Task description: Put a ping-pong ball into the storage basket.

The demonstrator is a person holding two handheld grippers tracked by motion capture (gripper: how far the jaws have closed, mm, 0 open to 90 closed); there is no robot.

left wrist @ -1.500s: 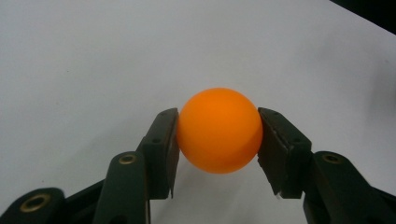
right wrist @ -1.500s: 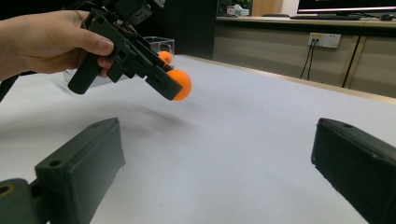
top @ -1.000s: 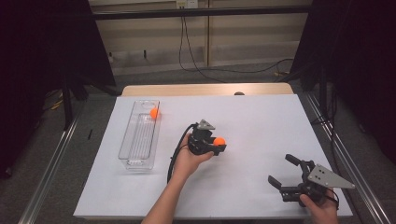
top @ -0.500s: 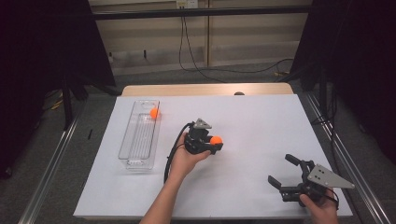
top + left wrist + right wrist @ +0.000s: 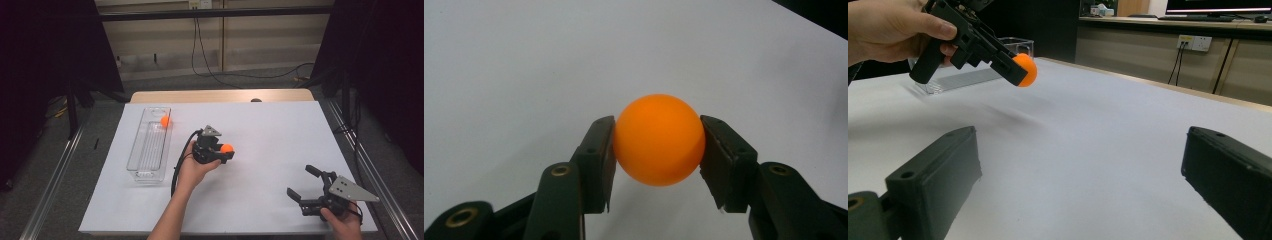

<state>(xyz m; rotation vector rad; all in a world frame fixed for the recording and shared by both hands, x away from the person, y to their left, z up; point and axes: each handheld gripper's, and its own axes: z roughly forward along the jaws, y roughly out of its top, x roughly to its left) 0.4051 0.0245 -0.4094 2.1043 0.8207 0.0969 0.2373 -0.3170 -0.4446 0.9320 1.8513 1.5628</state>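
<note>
White surface (image 5: 260,130) is lying under both hands. From up high, the left gripper (image 5: 226,151) is holding an orange ball (image 5: 227,148) just right of a clear tray (image 5: 150,150), where a second ball (image 5: 165,121) is sitting. The left gripper view is showing the fingers (image 5: 596,162) squeezing that ball (image 5: 659,139) from both sides. The right gripper (image 5: 304,186) is resting near the corner, wide open, holding nothing.

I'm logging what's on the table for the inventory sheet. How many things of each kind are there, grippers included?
Orange balls: 2, one clamped in the left gripper as the held ball, one ball in the tray
Clear plastic tray: 1
Grippers: 2, counting the right gripper, jaws open, nothing between them
Total: 5
</note>
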